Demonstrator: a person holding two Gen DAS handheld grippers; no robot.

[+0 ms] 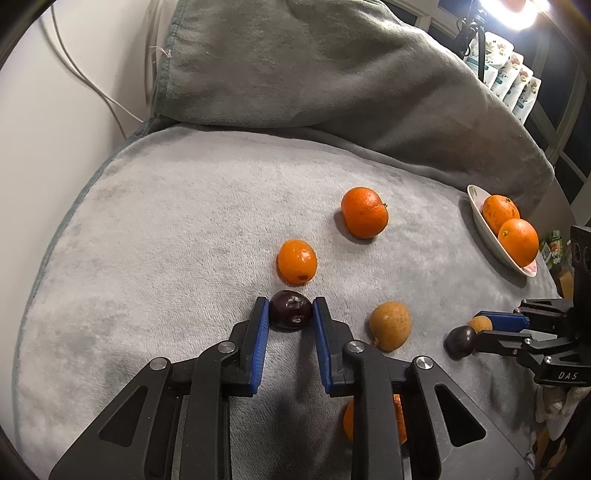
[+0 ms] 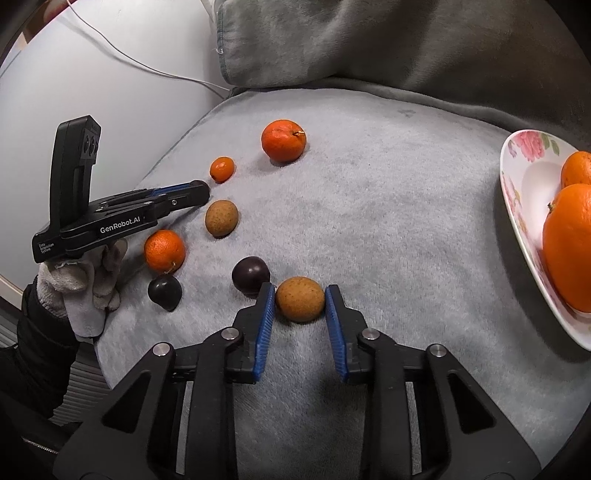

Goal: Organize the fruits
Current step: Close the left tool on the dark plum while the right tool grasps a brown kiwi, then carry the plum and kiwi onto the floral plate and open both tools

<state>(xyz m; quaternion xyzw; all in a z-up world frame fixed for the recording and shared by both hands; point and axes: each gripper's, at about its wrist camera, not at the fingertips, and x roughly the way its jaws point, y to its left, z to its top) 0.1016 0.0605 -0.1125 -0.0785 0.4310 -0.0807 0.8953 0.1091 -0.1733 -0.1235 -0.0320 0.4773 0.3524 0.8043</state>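
Observation:
Fruits lie on a grey blanket (image 1: 166, 221). My left gripper (image 1: 291, 309) is shut on a dark plum (image 1: 290, 308); the plum itself is hidden in the right wrist view, where the gripper (image 2: 201, 192) shows at the left. My right gripper (image 2: 300, 297) is shut on a brown fruit (image 2: 300, 298), also seen in the left wrist view (image 1: 480, 323). Loose fruits: two oranges (image 1: 364, 212) (image 1: 297, 261), a brown fruit (image 1: 390, 325), a dark plum (image 1: 460, 341), another plum (image 2: 164, 291) and an orange (image 2: 164, 250). A flowered plate (image 2: 524, 192) holds two oranges (image 2: 570, 243).
A grey pillow (image 1: 314, 66) rises behind the blanket. A white wall with a cable (image 2: 147, 70) is on the left. A bright lamp (image 1: 509, 11) and packets (image 1: 513, 77) stand at the far right. A gloved hand (image 2: 85, 291) holds the left gripper.

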